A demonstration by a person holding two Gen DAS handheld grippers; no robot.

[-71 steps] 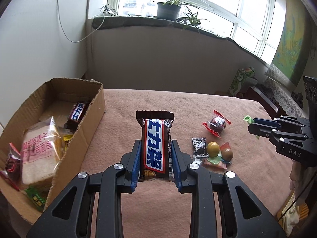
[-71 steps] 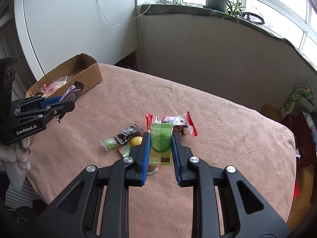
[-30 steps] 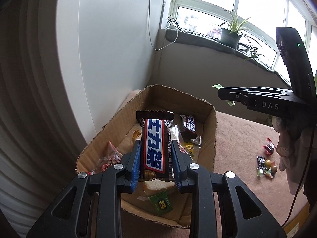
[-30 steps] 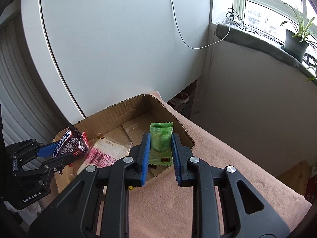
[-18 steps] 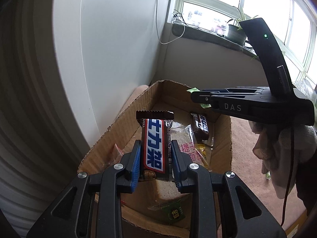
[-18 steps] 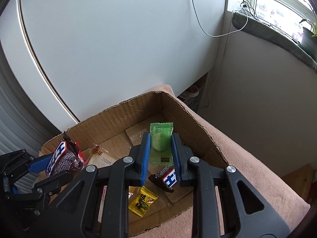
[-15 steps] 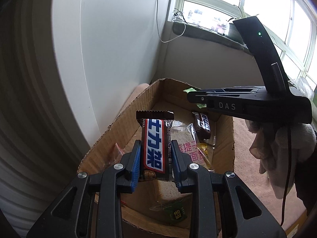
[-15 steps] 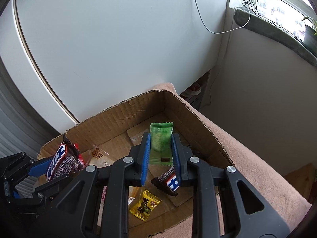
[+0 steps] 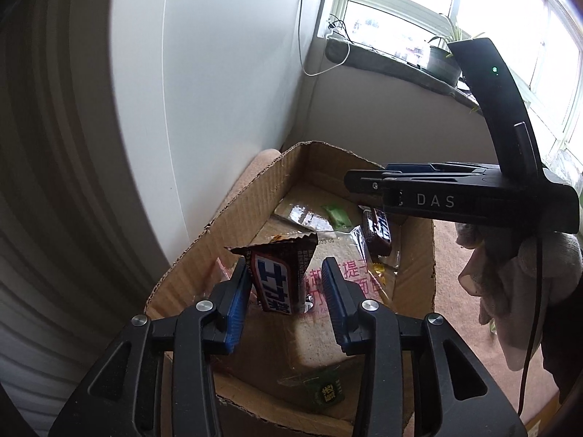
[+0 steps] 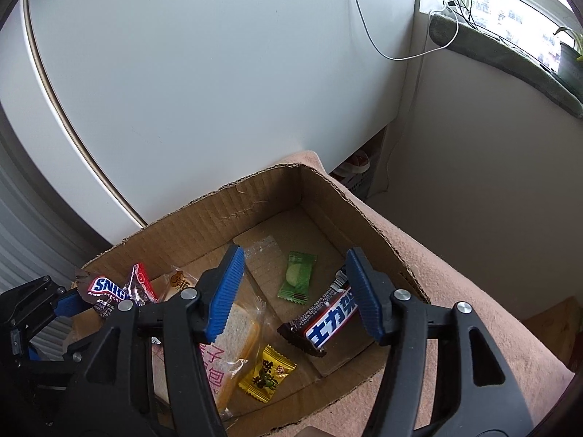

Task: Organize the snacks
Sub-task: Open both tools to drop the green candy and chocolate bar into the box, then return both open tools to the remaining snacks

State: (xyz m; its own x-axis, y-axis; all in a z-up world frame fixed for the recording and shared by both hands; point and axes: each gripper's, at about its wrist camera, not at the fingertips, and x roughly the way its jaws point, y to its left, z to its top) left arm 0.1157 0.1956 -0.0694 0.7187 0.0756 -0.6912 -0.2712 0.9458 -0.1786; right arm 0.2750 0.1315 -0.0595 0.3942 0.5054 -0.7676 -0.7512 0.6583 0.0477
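A cardboard box [image 9: 251,196] [image 10: 255,200] stands at the table's corner by a white wall. My left gripper [image 9: 286,287] is open over the box's near end; a Snickers bar [image 9: 278,276] tilts loose between its jaws, also seen in the right wrist view [image 10: 105,293]. My right gripper [image 10: 295,287] is open and empty over the box's far end; it also shows in the left wrist view [image 9: 368,180]. A green candy packet [image 10: 297,276] [image 9: 337,215] lies on the box floor below it.
In the box lie a wrapped bread slice [image 10: 226,346] [image 9: 328,313], another Snickers bar [image 10: 328,318] [image 9: 379,231], a yellow candy [image 10: 267,373], a red-wrapped sweet [image 10: 140,282] and a dark green packet [image 9: 324,393]. Pink cloth [image 10: 473,327] covers the table. A white wall [image 10: 218,73] stands behind.
Both grippers have opened. The green packet has dropped from the right gripper onto the box floor. The Snickers bar has tipped loose between the left jaws.
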